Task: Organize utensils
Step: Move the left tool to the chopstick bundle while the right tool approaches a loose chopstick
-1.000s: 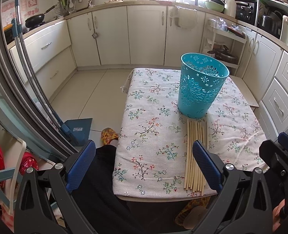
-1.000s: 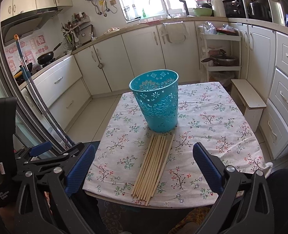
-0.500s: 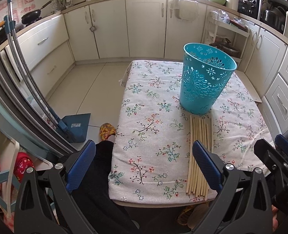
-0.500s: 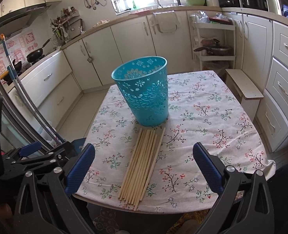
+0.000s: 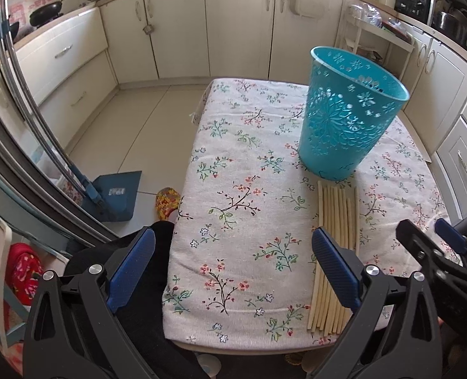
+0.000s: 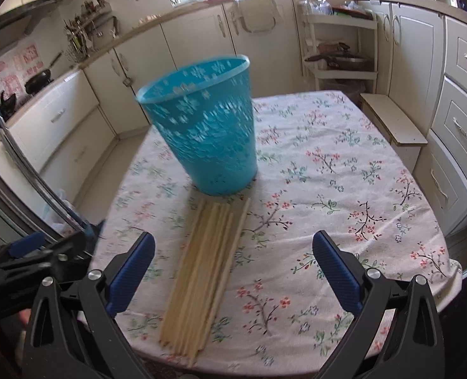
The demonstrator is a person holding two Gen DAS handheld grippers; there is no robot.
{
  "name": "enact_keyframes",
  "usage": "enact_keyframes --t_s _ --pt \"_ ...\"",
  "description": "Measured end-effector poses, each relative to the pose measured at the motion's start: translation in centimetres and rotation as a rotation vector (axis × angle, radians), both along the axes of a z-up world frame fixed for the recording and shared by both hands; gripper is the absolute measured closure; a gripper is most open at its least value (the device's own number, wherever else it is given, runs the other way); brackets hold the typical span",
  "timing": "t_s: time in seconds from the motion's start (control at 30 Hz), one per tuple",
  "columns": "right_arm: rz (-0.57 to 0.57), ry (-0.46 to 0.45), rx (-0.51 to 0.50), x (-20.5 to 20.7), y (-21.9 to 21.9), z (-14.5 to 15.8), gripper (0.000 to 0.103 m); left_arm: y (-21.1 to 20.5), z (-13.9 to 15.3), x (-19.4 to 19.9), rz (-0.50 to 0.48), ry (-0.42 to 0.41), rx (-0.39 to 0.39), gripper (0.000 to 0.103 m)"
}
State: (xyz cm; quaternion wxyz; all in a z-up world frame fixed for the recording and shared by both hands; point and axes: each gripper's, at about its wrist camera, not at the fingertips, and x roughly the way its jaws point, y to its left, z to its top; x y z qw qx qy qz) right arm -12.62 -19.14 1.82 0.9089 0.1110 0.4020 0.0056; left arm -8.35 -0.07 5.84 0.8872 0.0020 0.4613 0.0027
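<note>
Several pale wooden chopsticks (image 6: 208, 252) lie side by side on the floral tablecloth (image 6: 328, 195), running from the near edge toward a turquoise perforated basket (image 6: 206, 132) that stands upright behind them. My right gripper (image 6: 233, 262) hovers above the chopsticks' near half; its jaws are wide and closing, with nothing pressed between them. In the left wrist view the chopsticks (image 5: 336, 221) lie at the right, partly under the right blue finger, and the basket (image 5: 347, 117) stands beyond. My left gripper (image 5: 233, 255) is open over bare cloth left of the chopsticks. The right gripper (image 5: 438, 246) shows at the far right.
Cream kitchen cabinets (image 5: 182, 28) ring the room. A blue dustpan (image 5: 116, 195) with long handles leans at the left, and a slipper (image 5: 167, 202) lies on the tiled floor. A low wooden stool (image 6: 391, 120) stands right of the table. A person's dark-clothed legs (image 5: 138, 252) sit at the table's near edge.
Both grippers have come down and closer to the table, so the chopsticks and basket loom larger. The right wrist view is now blurred with motion. Nothing has been taken hold of.
</note>
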Motion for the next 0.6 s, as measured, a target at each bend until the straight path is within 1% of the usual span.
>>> enact_keyframes --t_s 0.03,0.07,0.13,0.2,0.27,0.4,0.5,0.6 --pt "0.002 0.012 -0.007 0.4 -0.1 -0.5 0.019 0.1 -0.2 0.2 0.004 0.004 -0.002 0.007" --pt "0.004 0.027 -0.011 0.9 -0.2 -1.0 0.026 0.2 -0.6 0.4 0.010 0.011 -0.004 0.007" --pt "0.000 0.055 -0.009 1.8 -0.6 -2.3 0.031 0.3 -1.0 0.8 0.018 0.022 -0.004 0.007" --pt "0.000 0.080 -0.003 2.7 -0.9 -3.3 0.042 0.3 -1.6 1.1 0.023 0.033 -0.003 0.007" --pt "-0.002 0.106 0.003 3.5 -1.1 -4.4 0.048 0.3 -2.0 1.4 0.025 0.040 -0.002 0.007" --pt "0.004 0.147 -0.001 4.6 -1.2 -6.0 0.058 -0.1 -2.8 1.9 0.019 0.055 -0.004 0.007" --pt "0.012 0.127 -0.032 4.9 -0.9 -6.1 0.058 -0.6 -3.4 2.2 0.008 0.066 -0.007 0.007" --pt "0.017 0.123 -0.036 5.1 -0.8 -6.0 0.058 -1.3 -3.8 2.7 -0.005 0.077 -0.018 0.007"
